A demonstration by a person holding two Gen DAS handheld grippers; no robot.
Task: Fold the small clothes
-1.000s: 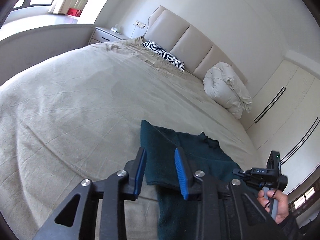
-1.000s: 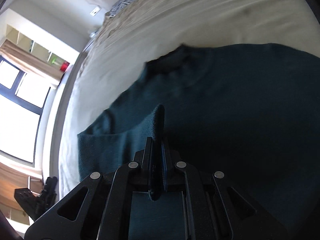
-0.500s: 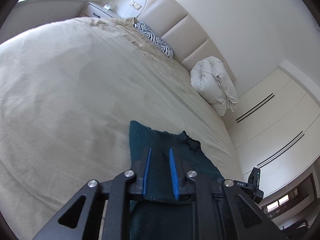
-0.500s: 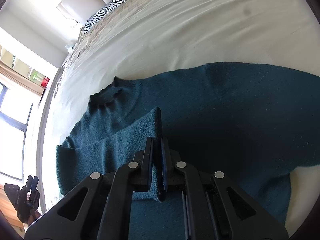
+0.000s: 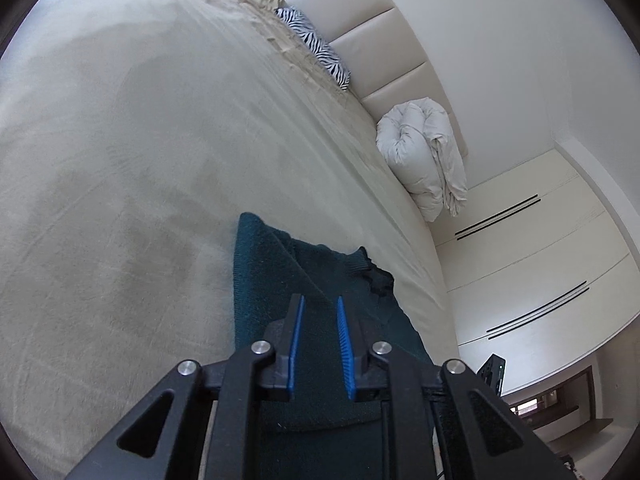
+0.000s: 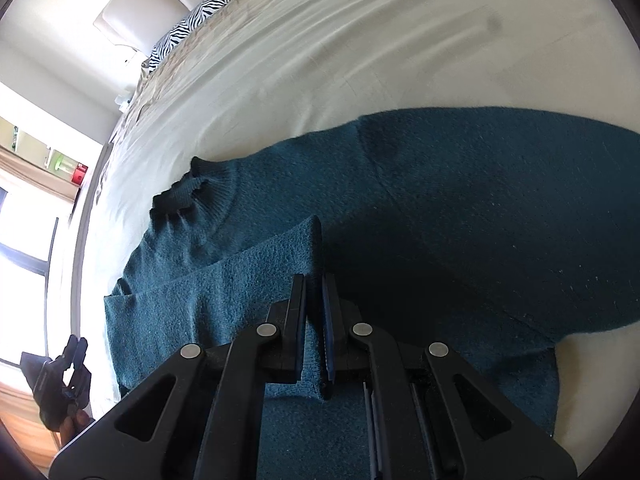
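Right now my right tongs (image 6: 314, 300) pinch a folded flap of the teal sweater (image 6: 460, 208), which lies on the bed (image 6: 320, 40), to carry it across; my left tongs (image 5: 318, 320), narrowed around another layer, steady it.

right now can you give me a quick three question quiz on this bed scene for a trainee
1. True or false: the right gripper has its jaws shut on a fold of the sweater.
2. Which pattern is on the pillow by the headboard? A) dots B) zebra stripes C) checks
3. Fill in: the sweater lies on the ____.

Key: 1 true; 2 B; 3 bed
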